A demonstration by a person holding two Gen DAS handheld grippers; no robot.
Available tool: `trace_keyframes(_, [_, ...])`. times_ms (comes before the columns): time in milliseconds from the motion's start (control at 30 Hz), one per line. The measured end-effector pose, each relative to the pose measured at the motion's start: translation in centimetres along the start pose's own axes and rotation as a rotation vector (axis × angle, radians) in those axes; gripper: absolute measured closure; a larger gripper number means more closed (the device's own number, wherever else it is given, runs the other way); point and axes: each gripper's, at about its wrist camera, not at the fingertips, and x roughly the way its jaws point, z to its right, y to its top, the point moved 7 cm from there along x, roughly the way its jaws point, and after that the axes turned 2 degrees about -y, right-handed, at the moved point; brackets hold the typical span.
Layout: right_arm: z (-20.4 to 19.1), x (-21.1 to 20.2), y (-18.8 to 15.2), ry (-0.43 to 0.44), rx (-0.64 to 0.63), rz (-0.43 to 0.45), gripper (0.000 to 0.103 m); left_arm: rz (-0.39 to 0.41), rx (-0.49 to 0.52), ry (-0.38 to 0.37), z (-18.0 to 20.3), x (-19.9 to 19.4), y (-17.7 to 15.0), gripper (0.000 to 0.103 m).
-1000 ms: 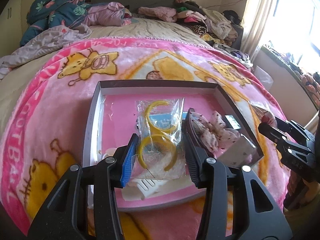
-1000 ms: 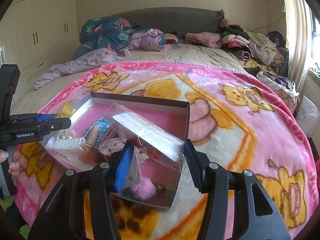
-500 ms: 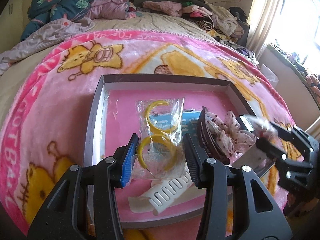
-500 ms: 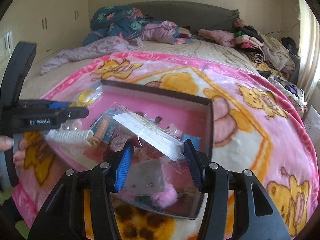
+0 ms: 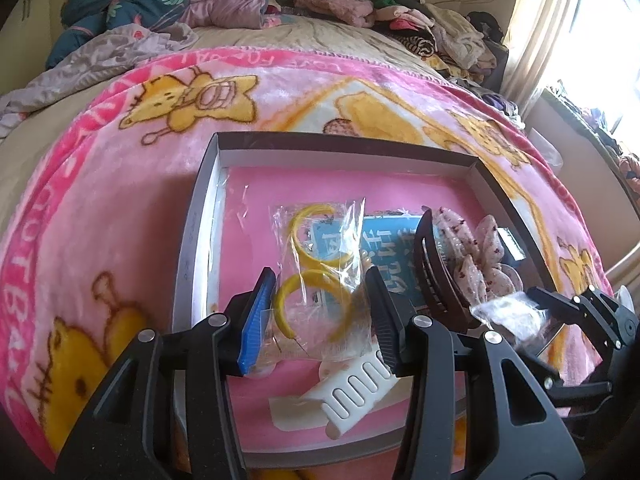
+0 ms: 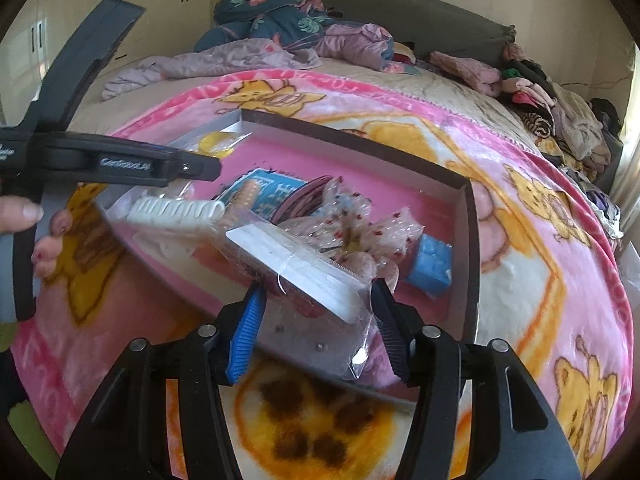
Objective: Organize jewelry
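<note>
The left hand-held gripper (image 5: 318,312) clamps a light, slippery bag of hoops (image 5: 320,280); the right hand-held gripper (image 6: 316,320) is opening around a crinkly packet (image 6: 304,276), best pinched at its stiff card.

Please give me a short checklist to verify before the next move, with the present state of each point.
1. Left gripper holds the bag of yellow hoops: ok, the bag sits between its pads.
2. Right gripper, jaws opening, has the clear packet between them: ok.
3. Packet is over the tray: ok.
4. Landing spot is free: not ok, the floral bow lies beneath.
5. Packet has fully left the pads: cannot tell.
</note>
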Motion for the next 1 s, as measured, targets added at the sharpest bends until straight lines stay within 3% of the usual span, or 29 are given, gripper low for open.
trace_keyframes(133, [-0.1, -0.5, -0.2, 0.014, 0.015, -0.002, 0.046, 0.000, -0.003, -0.002, 0.0, 0.0, -0.1, 0.066])
trace_keyframes(400, [-0.1, -2.2, -0.6, 0.022, 0.047, 0.021, 0.032, 0.011, 0.004, 0.006, 0.1, -0.7, -0.3, 0.058])
trace_keyframes(1000, [1.0, -7.7, -1.4, -0.009, 0.143, 0.103, 0.016, 0.091, 0.032, 0.005, 2.2, -7.4, -2.1, 0.038])
